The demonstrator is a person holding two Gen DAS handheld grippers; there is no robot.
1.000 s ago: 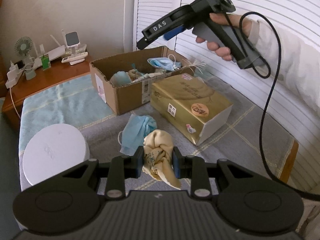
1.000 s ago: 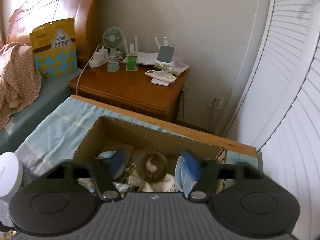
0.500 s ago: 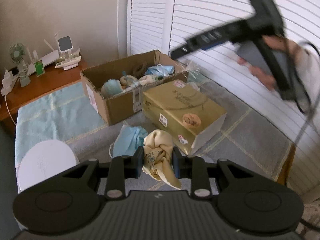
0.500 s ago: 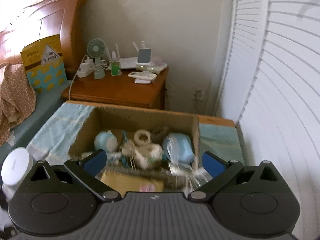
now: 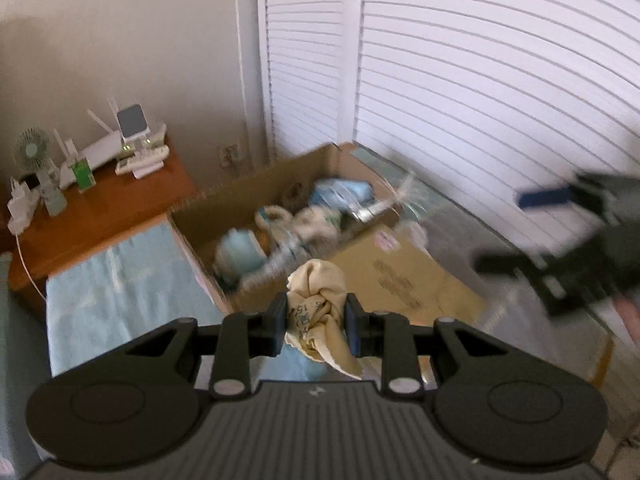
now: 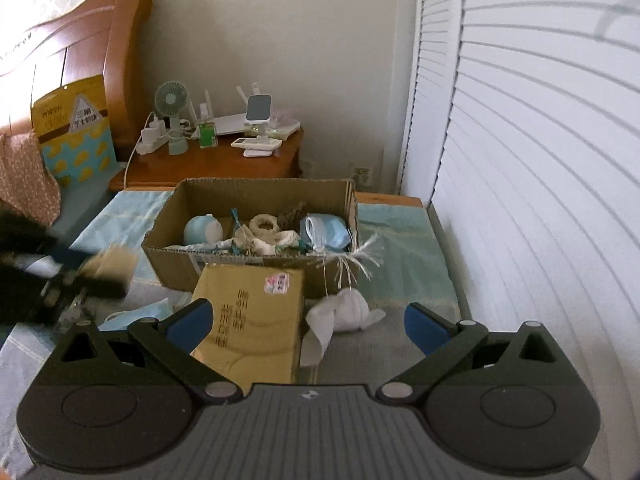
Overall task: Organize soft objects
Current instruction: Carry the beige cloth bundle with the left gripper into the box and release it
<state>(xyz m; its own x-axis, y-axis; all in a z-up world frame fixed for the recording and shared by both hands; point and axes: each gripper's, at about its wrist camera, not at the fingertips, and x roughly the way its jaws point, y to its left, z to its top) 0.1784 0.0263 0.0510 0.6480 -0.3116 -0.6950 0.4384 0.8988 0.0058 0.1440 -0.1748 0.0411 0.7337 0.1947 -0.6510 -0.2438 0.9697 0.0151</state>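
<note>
On the bed [image 5: 120, 280], the box [image 5: 208, 208] sits just ahead of the left gripper [image 5: 316, 324], which squeezes a cloth [image 5: 320, 292]; the right gripper [image 6: 308, 320] gapes empty.

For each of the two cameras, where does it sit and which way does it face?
Left wrist: on the left gripper, looking down at the cardboard box; its pads clamp a beige cloth.
Right wrist: on the right gripper, jaws wide and empty, facing the same box, a white cloth and the nightstand.
Shared: box, nightstand, shutters, and each view shows the other gripper.
</note>
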